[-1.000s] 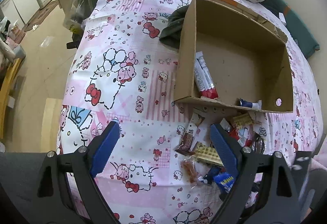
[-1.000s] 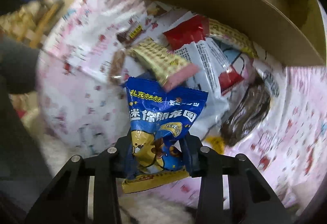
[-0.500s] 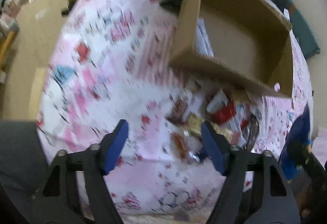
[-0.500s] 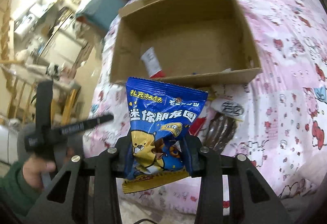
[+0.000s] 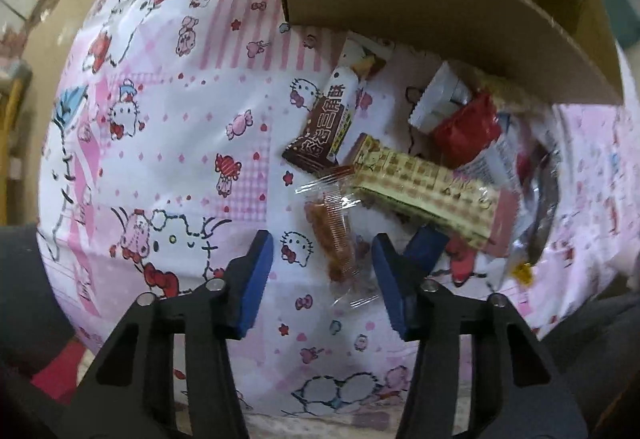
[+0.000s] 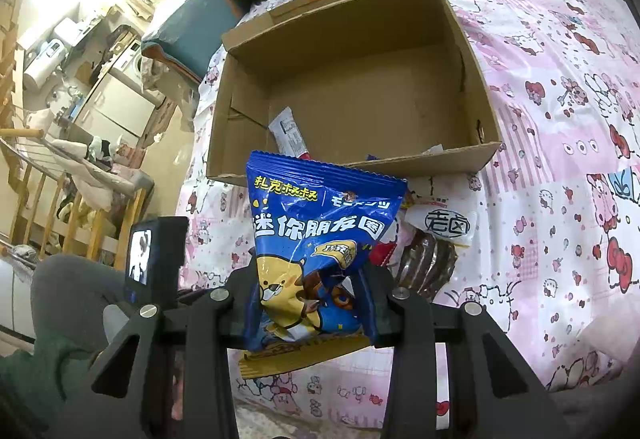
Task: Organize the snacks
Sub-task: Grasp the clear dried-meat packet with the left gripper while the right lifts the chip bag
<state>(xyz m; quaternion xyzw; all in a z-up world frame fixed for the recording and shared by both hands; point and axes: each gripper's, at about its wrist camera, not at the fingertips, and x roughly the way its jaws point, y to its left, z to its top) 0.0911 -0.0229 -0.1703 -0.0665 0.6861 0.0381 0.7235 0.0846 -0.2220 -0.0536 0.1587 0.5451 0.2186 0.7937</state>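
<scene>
The job is at an early stage. The box (image 6: pixel 352 79) on the bed (image 6: pixel 560 119) holds only a white-and-red pack (image 6: pixel 289 135) against its near-left side and a scrap or two by the front wall; most of its floor is bare. The right gripper (image 6: pixel 316 303) is clamped on a blue bag (image 6: pixel 320 235), held up in front of the box and not yet dropped in. The left gripper (image 5: pixel 322 267) points down at the pile just outside the box, its fingers closing around a clear pack (image 5: pixel 334 239) of orange-brown snacks without pressing it yet. Left on the bed are a brown bar (image 5: pixel 324 131), a yellow wafer pack (image 5: pixel 424 191), a red pack (image 5: pixel 466 131) and several more.
</scene>
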